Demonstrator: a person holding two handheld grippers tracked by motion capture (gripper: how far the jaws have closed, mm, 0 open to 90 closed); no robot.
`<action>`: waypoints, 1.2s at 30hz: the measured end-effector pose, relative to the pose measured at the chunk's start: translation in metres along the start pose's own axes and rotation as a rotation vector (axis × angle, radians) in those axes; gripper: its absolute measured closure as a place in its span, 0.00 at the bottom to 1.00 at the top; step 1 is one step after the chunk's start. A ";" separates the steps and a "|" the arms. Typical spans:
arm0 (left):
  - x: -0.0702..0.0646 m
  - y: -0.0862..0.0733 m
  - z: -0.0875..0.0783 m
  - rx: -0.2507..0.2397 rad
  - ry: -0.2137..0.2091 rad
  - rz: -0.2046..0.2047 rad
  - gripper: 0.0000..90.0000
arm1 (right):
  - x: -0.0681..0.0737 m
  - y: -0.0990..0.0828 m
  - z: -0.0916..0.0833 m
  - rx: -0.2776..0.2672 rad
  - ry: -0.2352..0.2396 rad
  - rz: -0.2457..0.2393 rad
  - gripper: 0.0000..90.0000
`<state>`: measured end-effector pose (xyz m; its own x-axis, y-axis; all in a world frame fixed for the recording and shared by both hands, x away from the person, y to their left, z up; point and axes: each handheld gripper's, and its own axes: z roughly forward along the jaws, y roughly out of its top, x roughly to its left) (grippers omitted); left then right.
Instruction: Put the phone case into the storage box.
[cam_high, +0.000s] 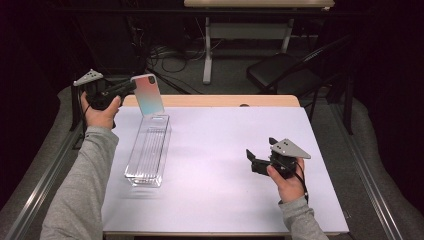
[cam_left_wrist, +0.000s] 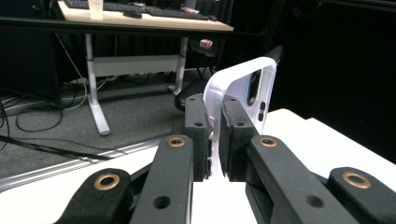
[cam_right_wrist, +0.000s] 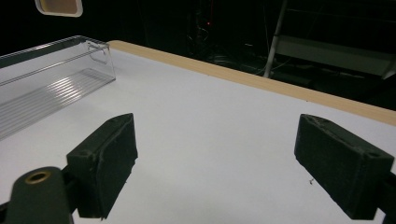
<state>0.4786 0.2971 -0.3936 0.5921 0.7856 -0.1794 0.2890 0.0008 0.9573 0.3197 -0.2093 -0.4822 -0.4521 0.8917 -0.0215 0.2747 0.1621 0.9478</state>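
Observation:
A phone case with a pink-to-teal back and white rim hangs upright in the air over the far end of a clear plastic bin. My left gripper is shut on the case's edge, coming at it from the left. In the left gripper view the white rim of the case is pinched between the two pads, with my left gripper closed tight on it. My right gripper rests low over the right side of the table, open and holding nothing. The right gripper view shows its own jaws wide apart and the bin off to the left.
The white tabletop has a wooden far edge. Beyond it stand a black folding chair and a desk leg, with cables on the floor. Metal rails run along both sides of the table.

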 end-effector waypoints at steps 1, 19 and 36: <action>0.001 -0.001 0.001 0.002 0.001 0.004 0.93 | -0.001 -0.001 -0.001 0.000 -0.001 0.005 0.14; 0.021 -0.018 0.023 0.049 0.002 0.065 0.93 | -0.009 -0.007 -0.006 0.017 -0.030 0.028 0.15; 0.024 -0.040 0.037 0.073 0.007 0.063 0.93 | -0.014 -0.010 -0.008 0.019 -0.044 0.035 0.15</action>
<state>0.5087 0.2932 -0.4444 0.6059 0.7868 -0.1176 0.3058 -0.0938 0.9475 0.3166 -0.2263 -0.4884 -0.4042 0.9147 -0.0028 0.3062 0.1382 0.9419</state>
